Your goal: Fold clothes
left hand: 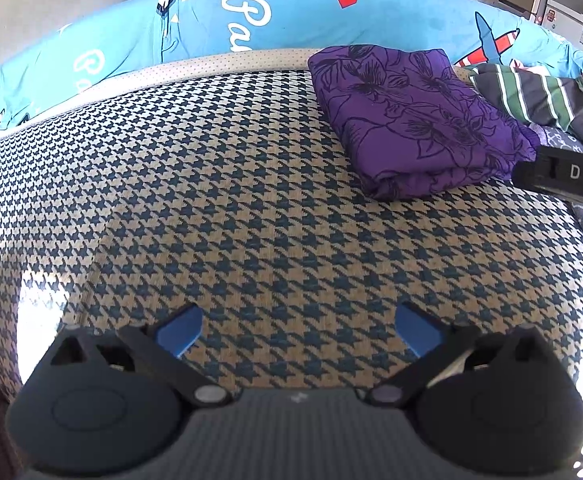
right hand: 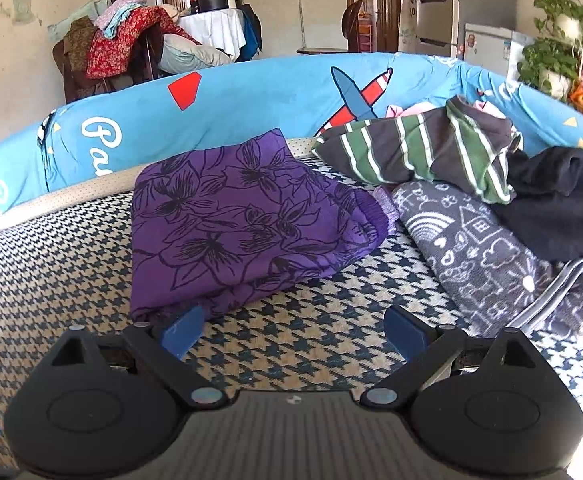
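Both tools are spread apart and empty: left tool (left hand: pixel 298 330), right tool (right hand: pixel 292 330). A folded purple floral garment (right hand: pixel 235 220) rests near the bed's far edge, probably set aside, beside the unfolded striped shirt (right hand: pixel 431 152) awaiting its turn.

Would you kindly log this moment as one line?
left claw open, empty | right claw open, empty | purple garment folded | striped garment unfolded
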